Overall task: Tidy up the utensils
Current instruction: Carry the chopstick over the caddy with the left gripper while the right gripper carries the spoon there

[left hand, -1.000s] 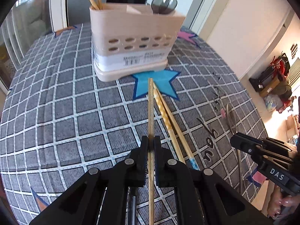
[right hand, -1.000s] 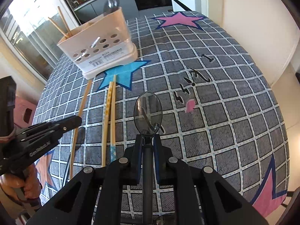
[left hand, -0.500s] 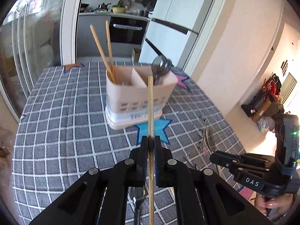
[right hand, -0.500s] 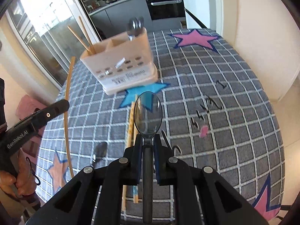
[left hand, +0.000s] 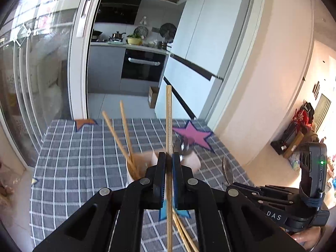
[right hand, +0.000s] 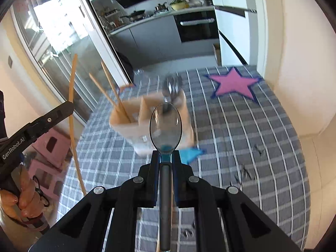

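Checked tablecloth [left hand: 69,168] under both views. Left wrist: my left gripper [left hand: 167,157] clamps a chopstick [left hand: 168,115] upright, caddy [left hand: 136,168] just beyond, for dropping in. Right wrist: my right gripper [right hand: 166,157] clamps a spoon [right hand: 166,126], bowl forward, before the caddy's compartments.

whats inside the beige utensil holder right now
The utensil holder has two wooden chopsticks leaning in its left compartment and metal spoons in the right one. The middle section looks empty, though the held spoon covers part of it. Motion blur hides the bottom.
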Demonstrator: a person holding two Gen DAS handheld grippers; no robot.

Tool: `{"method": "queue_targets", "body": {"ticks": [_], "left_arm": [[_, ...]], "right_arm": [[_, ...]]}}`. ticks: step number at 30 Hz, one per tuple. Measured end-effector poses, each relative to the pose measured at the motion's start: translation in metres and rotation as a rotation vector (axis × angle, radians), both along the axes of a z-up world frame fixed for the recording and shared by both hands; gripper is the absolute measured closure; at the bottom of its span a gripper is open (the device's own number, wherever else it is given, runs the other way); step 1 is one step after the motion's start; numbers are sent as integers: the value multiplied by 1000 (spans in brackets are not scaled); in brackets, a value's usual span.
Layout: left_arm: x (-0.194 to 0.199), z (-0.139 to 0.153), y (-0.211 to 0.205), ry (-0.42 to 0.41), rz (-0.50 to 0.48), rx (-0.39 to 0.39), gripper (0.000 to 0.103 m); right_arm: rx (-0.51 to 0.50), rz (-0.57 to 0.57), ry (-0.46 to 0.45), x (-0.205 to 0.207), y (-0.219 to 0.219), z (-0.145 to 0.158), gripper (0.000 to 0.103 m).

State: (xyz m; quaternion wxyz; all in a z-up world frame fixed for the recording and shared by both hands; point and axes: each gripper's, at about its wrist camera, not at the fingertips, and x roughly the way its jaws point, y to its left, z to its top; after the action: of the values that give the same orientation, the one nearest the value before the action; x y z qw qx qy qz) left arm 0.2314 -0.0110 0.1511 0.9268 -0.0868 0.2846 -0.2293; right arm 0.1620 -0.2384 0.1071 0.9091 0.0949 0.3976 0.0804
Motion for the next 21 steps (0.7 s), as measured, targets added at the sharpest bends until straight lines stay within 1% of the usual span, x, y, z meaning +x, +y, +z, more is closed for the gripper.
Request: {"method": "queue_targets", "body": {"ticks": [5,10,15,17,21], "left_arm": [[37,20,-3,-59,39,-5,65],[75,24,-7,-91,92,-28,65],[98,16,-12,-127,146,-41,65],[104,11,-14,-146,171,-37,65],[107,-5,-18,-180,208,-34,65]], "right_arm": [[54,9,-42,44,3,20,91],[82,-14,-114,80,4,28,91],[80,-47,-225,105,5,26,91],[55,-48,-282,113,10,22,91],[8,-48,-356,123,18,11,91]]}}
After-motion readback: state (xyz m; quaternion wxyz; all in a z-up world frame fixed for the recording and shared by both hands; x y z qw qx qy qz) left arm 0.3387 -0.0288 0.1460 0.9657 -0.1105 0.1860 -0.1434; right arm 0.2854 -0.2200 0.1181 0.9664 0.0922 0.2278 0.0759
